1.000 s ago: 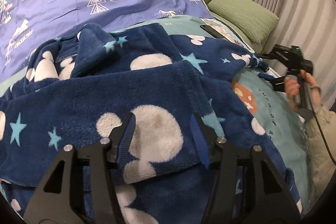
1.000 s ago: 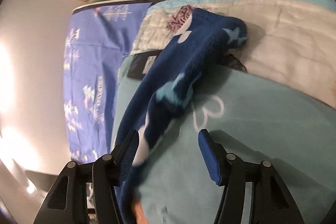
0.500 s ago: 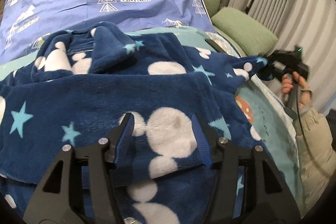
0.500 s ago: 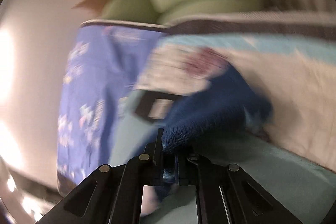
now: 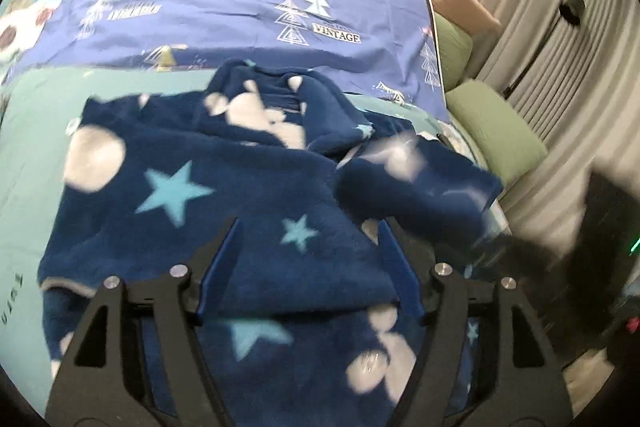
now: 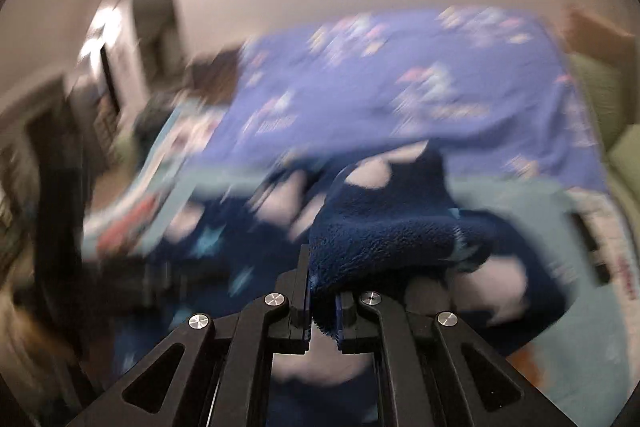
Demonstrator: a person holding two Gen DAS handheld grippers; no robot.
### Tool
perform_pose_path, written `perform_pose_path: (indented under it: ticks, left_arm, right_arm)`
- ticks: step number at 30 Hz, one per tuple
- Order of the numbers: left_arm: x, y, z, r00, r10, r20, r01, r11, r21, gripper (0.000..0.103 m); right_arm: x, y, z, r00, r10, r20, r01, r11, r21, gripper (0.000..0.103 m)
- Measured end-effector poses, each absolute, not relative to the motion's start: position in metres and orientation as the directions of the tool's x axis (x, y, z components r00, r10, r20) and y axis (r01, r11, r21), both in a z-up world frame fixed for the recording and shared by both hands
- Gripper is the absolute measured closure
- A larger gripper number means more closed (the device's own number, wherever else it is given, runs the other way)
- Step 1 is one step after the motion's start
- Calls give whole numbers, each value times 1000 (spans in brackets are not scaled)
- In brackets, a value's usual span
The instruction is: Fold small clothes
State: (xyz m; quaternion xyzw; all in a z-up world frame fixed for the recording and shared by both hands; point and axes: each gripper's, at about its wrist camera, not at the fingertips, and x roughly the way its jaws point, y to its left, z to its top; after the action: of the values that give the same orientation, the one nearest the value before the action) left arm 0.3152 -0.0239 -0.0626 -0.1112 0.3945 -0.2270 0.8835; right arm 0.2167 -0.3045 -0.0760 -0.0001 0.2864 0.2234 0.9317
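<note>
A dark blue fleece garment (image 5: 240, 195) with pale stars and white blobs lies spread on the teal bed cover (image 5: 28, 147). My left gripper (image 5: 310, 259) hovers over its near part. Its jaws are opening, and the fleece lies under them with the pads off it. One sleeve (image 5: 420, 187) is lifted and carried over the body of the garment. My right gripper (image 6: 323, 301) is shut on the sleeve's fleece edge (image 6: 380, 235). In the left wrist view it is only a dark blur (image 5: 600, 247) at the right.
A purple-blue sheet (image 5: 240, 7) printed with trees covers the far half of the bed. Green pillows (image 5: 496, 135) and a pink one lie at the right, by grey curtains (image 5: 560, 27) and a floor lamp. The right wrist view is strongly blurred.
My right gripper shut on the sleeve end and swung it up and across over the garment, rolling as it went. My left gripper drew back along the fleece and its jaws widened.
</note>
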Motion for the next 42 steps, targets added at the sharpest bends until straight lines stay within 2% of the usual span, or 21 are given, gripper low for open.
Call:
perform_pose_path:
  ticks: [2,5,9,10,13,19,23,25,27,30,33,36,39,40,41,42]
  left_arm:
    - [312,-15,-65,562,-521,-642,314,853,-417,32]
    - [308,-15,-68,539,-548,-639,320,836,-447,30]
    - [307,-25,-70,513,-566,-645,341,825,-452,29]
    - [306,-26,-70,509,-569,-646,344,822,-453,29]
    - [304,-26,-70,511,-575,-639,339,818,-465,29]
    - [302,-7,-71,541,-537,-648,301,842,-447,29]
    - [302,16,-66,577,-506,-642,247,857,-453,29]
    - [303,33,-63,597,-492,-634,217,859,-464,29]
    - [304,47,-63,610,-480,-631,182,860,-478,28]
    - [304,56,-70,575,-505,-643,153,839,-522,27]
    - [301,44,-79,509,-571,-644,199,806,-558,24]
    - [303,17,-86,457,-576,-678,243,814,-528,24]
    - [308,-11,-95,397,-574,-717,276,819,-503,24]
    - [309,-18,-99,377,-573,-728,278,820,-501,27]
    - [309,-25,-102,361,-575,-734,283,818,-502,34]
    - [308,-30,-104,357,-576,-735,295,816,-496,68]
  right_arm:
    - [214,-281,-102,673,432,-600,-449,884,132,93]
    - [208,-269,-123,622,423,-659,-470,875,117,80]
    - [185,-276,-111,640,456,-618,-507,855,106,53]
    - [176,-280,-107,643,466,-607,-512,852,111,50]
    - [176,-296,-102,639,486,-596,-490,855,171,49]
    - [213,-337,-112,611,532,-587,-293,840,457,49]
    - [236,-336,-112,606,573,-552,-220,788,576,47]
    - [228,-311,-100,620,597,-509,-309,782,541,47]
    - [209,-273,-86,587,643,-492,-487,766,420,47]
    - [176,-226,-85,487,684,-543,-695,680,233,46]
    - [167,-227,-95,479,659,-580,-686,694,221,46]
    - [165,-252,-98,504,630,-591,-609,744,274,46]
    - [161,-283,-95,584,554,-593,-522,816,249,46]
    - [159,-292,-94,607,526,-595,-493,837,237,45]
    - [158,-305,-93,641,480,-598,-446,868,219,45]
    - [159,-315,-94,659,449,-603,-413,886,209,44]
